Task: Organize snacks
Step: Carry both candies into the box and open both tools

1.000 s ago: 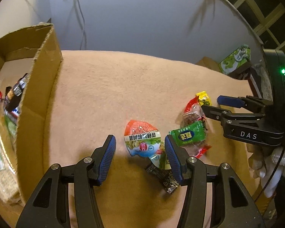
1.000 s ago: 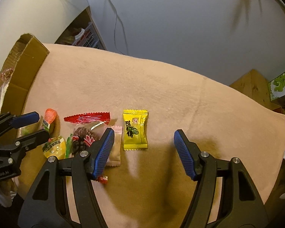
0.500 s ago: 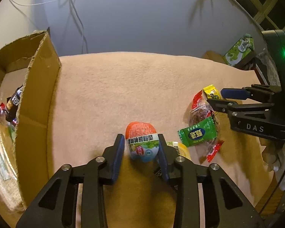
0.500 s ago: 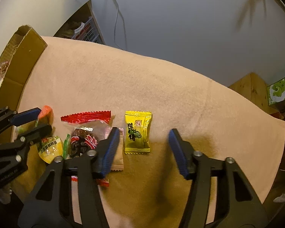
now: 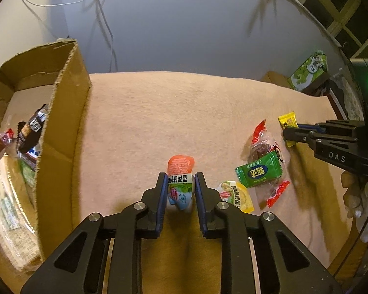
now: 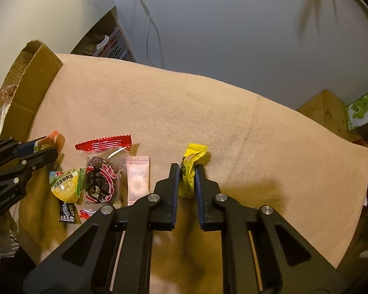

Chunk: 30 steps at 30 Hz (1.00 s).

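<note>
Left gripper (image 5: pixel 179 186) closing on an egg pack (image 5: pixel 180 181): orange top, white band with print, blue-green lower half, bulging between the pads, on the tan cloth (image 5: pixel 171 112) covering the bench, mid-front. Right gripper (image 6: pixel 187 176) closing on a yellow candy (image 6: pixel 190 169), wrapper crumpled and pinched narrow between the pads, crimped end sticking out past the tips. Loose pile between the two grippers: green candy (image 5: pixel 258 172), yellow-green pack (image 6: pixel 65 183), clear date pack (image 6: pixel 100 181) with red print, red strip (image 6: pixel 104 143), pink sachet (image 6: pixel 138 180), small black sachet (image 6: pixel 67 212). Cardboard box (image 5: pixel 61 132) stands at the left edge of the bench, open top, several snacks already inside.
</note>
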{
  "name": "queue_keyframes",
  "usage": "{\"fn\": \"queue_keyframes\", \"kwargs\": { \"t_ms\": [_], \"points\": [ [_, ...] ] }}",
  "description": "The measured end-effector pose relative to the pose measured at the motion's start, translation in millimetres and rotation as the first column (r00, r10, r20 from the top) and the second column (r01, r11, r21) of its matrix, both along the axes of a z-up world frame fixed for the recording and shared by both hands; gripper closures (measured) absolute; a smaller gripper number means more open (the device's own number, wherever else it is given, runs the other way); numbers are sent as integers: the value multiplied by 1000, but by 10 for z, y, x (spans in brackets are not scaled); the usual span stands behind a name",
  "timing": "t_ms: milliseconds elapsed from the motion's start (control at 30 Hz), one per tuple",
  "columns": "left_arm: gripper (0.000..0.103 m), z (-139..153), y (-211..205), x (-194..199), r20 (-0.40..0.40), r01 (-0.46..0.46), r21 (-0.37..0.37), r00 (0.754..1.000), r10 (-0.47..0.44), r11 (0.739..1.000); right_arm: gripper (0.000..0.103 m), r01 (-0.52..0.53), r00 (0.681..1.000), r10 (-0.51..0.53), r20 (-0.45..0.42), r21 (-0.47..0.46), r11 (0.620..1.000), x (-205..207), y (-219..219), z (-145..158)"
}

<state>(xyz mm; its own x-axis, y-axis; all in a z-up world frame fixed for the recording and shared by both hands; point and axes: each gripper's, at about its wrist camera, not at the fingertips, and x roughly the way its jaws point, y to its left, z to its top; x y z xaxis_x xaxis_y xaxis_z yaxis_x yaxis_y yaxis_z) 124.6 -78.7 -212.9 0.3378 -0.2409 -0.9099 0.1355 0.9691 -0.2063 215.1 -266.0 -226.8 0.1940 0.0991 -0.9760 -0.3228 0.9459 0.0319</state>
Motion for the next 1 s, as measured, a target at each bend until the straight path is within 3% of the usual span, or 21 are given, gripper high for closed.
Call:
{"fn": "queue_keyframes", "kwargs": {
  "t_ms": [200, 567, 1000],
  "points": [
    [83, 21, 50, 1, 8, -12, -9, 1000, 12, 1000, 91, 24, 1000, -24, 2, 41, 999, -61, -144, 51],
    [83, 316, 182, -67, 54, -20, -68, 998, 24, 997, 91, 14, 998, -21, 61, 109, 994, -196, -218, 491],
    [83, 646, 675, -309, 104, -82, -92, 990, 91, 992, 91, -105, 989, 85, 118, 171, 980, -231, 410, 950]
  ]
}}
